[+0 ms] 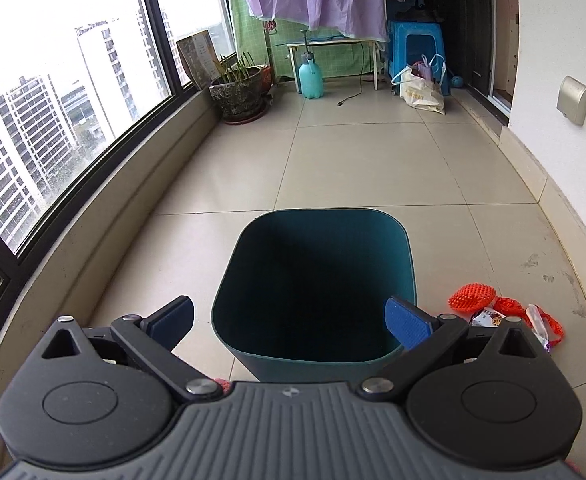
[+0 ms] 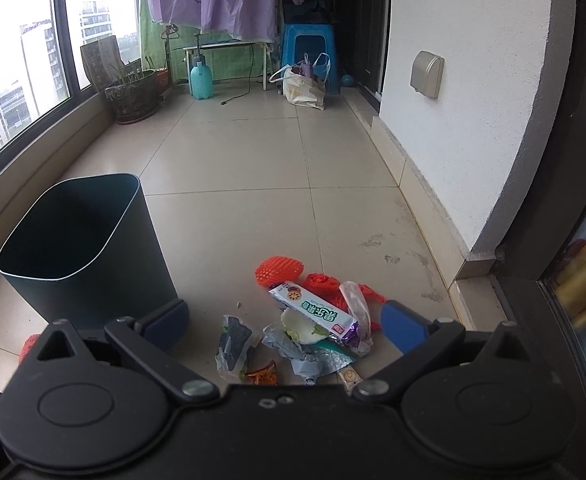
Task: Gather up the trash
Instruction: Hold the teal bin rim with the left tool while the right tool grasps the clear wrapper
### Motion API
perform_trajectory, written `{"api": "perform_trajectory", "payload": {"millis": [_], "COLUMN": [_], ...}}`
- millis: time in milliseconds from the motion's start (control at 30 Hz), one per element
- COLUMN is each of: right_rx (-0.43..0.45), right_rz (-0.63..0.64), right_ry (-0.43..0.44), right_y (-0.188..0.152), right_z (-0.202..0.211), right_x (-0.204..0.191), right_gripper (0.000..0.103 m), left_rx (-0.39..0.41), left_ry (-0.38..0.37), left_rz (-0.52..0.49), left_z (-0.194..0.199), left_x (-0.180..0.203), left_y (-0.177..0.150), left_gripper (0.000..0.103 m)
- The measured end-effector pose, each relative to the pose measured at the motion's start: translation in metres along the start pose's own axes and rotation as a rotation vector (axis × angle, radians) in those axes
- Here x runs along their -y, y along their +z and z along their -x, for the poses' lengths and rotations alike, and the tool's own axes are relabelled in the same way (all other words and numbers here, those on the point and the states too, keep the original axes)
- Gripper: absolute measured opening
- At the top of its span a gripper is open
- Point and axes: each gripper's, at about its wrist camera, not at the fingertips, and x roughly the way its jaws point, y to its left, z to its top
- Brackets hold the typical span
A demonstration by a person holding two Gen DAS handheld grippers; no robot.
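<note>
A dark teal waste bin (image 1: 313, 280) stands upright on the tiled floor, and its inside is dark. My left gripper (image 1: 289, 320) hangs open over the bin's near rim, nothing between its blue pads. In the right wrist view the bin (image 2: 81, 248) is at the left. A heap of trash lies right of it: orange foam netting (image 2: 279, 270), a white and green snack wrapper (image 2: 313, 308), crumpled grey wrappers (image 2: 233, 340) and a small orange scrap (image 2: 263, 376). My right gripper (image 2: 285, 322) is open just above and before this heap. The netting (image 1: 473, 298) also shows in the left wrist view.
A curved window ledge (image 1: 105, 208) runs along the left, a white wall with a skirting (image 2: 425, 184) along the right. Far back stand a potted plant (image 1: 239, 90), a teal spray bottle (image 1: 311, 76), a blue stool (image 1: 415, 50), a full shopping bag (image 1: 421, 90) and hanging purple cloth.
</note>
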Motion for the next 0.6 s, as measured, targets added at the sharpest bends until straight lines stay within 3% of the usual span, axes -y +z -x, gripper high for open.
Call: {"api": "perform_trajectory", "payload": {"millis": [300, 600], "right_rx": [0.013, -0.04], "right_rz": [0.118, 0.186], "right_ry": [-0.042, -0.05], "right_y": [0.035, 0.042], "right_z": [-0.054, -0.109], "right_x": [-0.026, -0.043], "right_gripper": [0.102, 0.102], "left_rx": [-0.067, -0.185], "left_ry": [0.041, 0.091], "left_rz": [0.067, 0.07], "left_z": [-0.062, -0.133], "left_x": [-0.046, -0.068], "left_y": [0.01, 0.006], "left_gripper": [0.103, 0.103]}}
